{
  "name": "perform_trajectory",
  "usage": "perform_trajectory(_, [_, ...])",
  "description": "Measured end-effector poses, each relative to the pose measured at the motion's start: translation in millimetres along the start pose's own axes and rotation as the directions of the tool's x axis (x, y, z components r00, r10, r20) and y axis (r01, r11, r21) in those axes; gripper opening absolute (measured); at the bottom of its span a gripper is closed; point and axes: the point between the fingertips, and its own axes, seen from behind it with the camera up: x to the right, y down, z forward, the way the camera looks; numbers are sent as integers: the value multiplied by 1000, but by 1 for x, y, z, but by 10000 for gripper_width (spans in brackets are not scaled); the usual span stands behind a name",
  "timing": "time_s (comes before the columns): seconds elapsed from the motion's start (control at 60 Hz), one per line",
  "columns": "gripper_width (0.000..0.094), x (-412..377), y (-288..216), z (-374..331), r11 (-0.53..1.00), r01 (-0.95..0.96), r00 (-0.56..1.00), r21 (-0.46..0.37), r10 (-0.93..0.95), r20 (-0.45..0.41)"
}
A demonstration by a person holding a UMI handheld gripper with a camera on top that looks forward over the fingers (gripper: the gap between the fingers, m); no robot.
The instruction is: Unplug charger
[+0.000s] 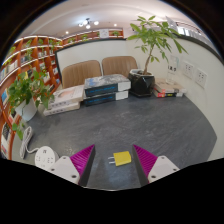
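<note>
A small yellow charger (122,157) with its prongs pointing left lies flat on the grey table (130,115), between my fingers with a gap at each side. My gripper (114,160) is open, its magenta pads (82,158) on either side of the charger. A white round power socket block (45,155) with a white cable sits on the table to the left of the left finger. The charger is apart from the socket block.
Stacked books and boxes (106,88) lie at the table's far side, with a potted plant (150,55) to their right and another plant (25,95) at the left. Two chairs (82,70) stand behind. Bookshelves (30,55) line the left wall.
</note>
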Motion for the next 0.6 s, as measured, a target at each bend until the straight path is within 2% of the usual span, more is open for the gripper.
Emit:
perform_trajectory(0.117, [758,-3,-38,-39,996,-19,1000,82,18,18])
perform_trajectory(0.267, [855,-12,-87,-111,984,-28,997,175,15,77])
perform_trajectory(0.35, [856,-14,-101,-151,972,-29,995,232,5,104])
perform_trajectory(0.6, [853,-7,-73,-226,973,46,986,225,-80,146])
